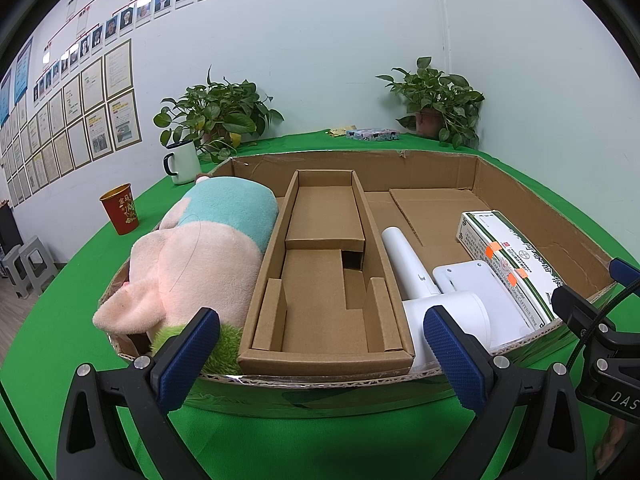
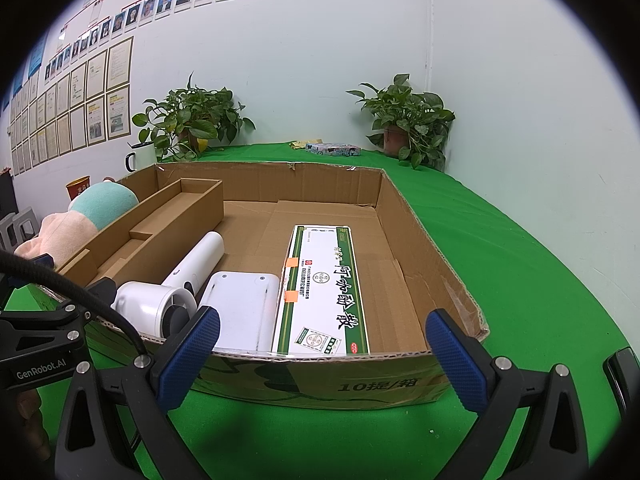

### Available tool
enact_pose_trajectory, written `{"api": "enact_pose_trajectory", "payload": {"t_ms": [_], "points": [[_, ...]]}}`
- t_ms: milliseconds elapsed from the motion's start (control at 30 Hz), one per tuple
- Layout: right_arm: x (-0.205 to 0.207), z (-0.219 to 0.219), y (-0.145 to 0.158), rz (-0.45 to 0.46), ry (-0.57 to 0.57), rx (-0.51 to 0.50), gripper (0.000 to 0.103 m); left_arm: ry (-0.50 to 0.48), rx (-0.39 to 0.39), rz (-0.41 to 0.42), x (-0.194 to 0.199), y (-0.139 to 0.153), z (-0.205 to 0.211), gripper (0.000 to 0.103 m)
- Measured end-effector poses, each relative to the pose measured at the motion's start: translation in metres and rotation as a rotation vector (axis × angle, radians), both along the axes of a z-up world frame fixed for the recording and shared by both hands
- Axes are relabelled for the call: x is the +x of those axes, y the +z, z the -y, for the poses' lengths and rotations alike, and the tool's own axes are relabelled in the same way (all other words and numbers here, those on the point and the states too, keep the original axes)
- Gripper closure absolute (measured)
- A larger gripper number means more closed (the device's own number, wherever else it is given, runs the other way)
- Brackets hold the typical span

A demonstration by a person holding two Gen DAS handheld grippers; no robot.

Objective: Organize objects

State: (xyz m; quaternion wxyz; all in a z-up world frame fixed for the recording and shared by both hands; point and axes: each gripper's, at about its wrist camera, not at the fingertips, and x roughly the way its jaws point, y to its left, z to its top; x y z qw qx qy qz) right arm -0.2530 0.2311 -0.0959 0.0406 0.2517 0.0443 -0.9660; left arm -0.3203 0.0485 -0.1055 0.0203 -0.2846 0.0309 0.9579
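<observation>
- A shallow cardboard tray (image 2: 404,204) sits on a green cloth (image 2: 520,264), and everything sorted so far lies inside it.
- The plush pig (image 1: 188,256) lies along the tray's left wall, long axis running front to back; its pink ear end is toward the near rim, its teal part toward the far wall.
- Just right of it sits a narrow cardboard insert (image 1: 326,276), long axis also front to back, its near end touching the tray's front wall.
- The white hair dryer (image 2: 176,284) lies right of the insert: its round barrel is at the near rim with its open end facing the cameras, and its handle angles away toward the far right.
- A flat white device (image 2: 244,308) lies between the dryer and the medicine box (image 2: 322,292), touching the box's left edge.
- The medicine box lies flat, long axis front to back, its near end against the front wall; two orange stickers mark its left edge.
- The left gripper (image 1: 320,344) hovers just before the near rim, facing the insert, fingers spread wide and holding nothing.
- The right gripper (image 2: 322,346) hovers at the same rim, facing the medicine box, fingers likewise spread and empty.
- Outside the tray stand a white mug (image 1: 182,162), a red cup (image 1: 120,208) and two potted plants (image 1: 218,118).
</observation>
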Motion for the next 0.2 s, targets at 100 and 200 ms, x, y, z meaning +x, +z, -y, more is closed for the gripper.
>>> {"api": "enact_pose_trajectory", "payload": {"t_ms": [100, 200], "points": [[0.0000, 0.0000, 0.0000, 0.000, 0.000, 0.000, 0.001, 0.001, 0.000, 0.000, 0.0000, 0.0001, 0.0001, 0.000], [0.0000, 0.0000, 0.0000, 0.000, 0.000, 0.000, 0.001, 0.002, -0.002, 0.000, -0.0012, -0.0003, 0.0000, 0.000]]}}
